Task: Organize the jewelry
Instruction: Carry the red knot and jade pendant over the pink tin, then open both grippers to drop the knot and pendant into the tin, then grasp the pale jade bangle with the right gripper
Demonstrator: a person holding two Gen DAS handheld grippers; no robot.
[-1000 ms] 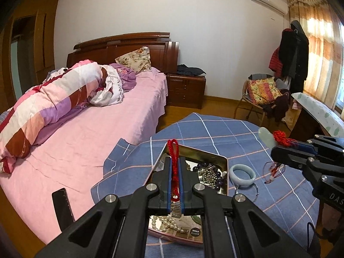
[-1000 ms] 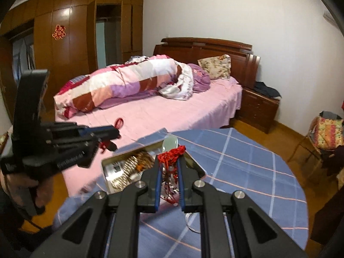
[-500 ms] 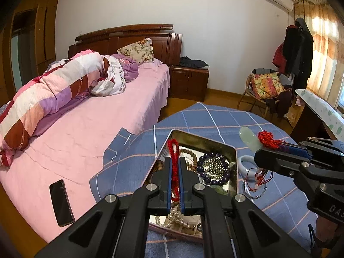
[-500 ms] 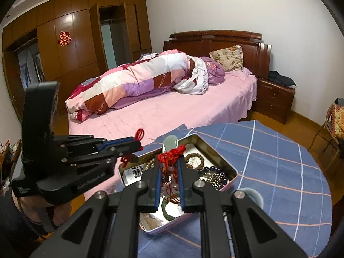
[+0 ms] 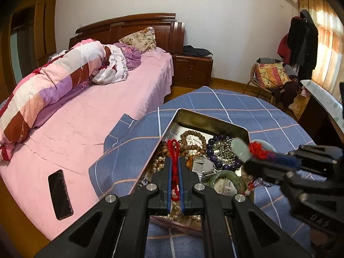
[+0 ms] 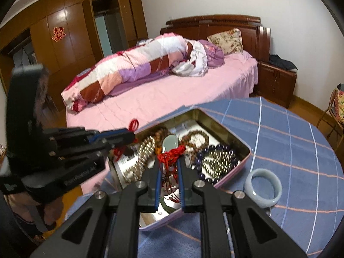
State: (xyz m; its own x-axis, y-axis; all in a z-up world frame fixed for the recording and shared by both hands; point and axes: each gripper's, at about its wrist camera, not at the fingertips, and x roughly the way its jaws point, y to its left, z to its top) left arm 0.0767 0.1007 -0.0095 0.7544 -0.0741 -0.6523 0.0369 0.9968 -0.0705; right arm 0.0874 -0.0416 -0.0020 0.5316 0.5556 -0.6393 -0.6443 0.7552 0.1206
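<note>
- The left gripper (image 5: 175, 163) is clamped on one end of a red cord (image 5: 174, 150); a small loop of it sticks up past the fingertips.
- The right gripper (image 6: 168, 163) pinches the other, bunched end of that cord, where a pale jade pendant (image 6: 169, 143) stands up just beyond its tips.
- So the necklace is stretched between the two, its long axis running left to right across the near end of the metal tin (image 5: 215, 121). Slack strands dangle under the right-hand tool.
- The tin sits directly below and just ahead of both grippers, on the blue checked tablecloth (image 6: 290, 142). It already holds wooden beads (image 6: 194, 137), purple beads (image 5: 217, 139) and a green bangle (image 5: 223, 175).
- Neither hand looks clearly nearer; both hang over the near half of the tin.
- I judge the coming move to be lowering and letting go; the cord may snag on the beads.
- A pale bangle (image 6: 263, 188) lies on the cloth just right of the tin, not yet put away.
</note>
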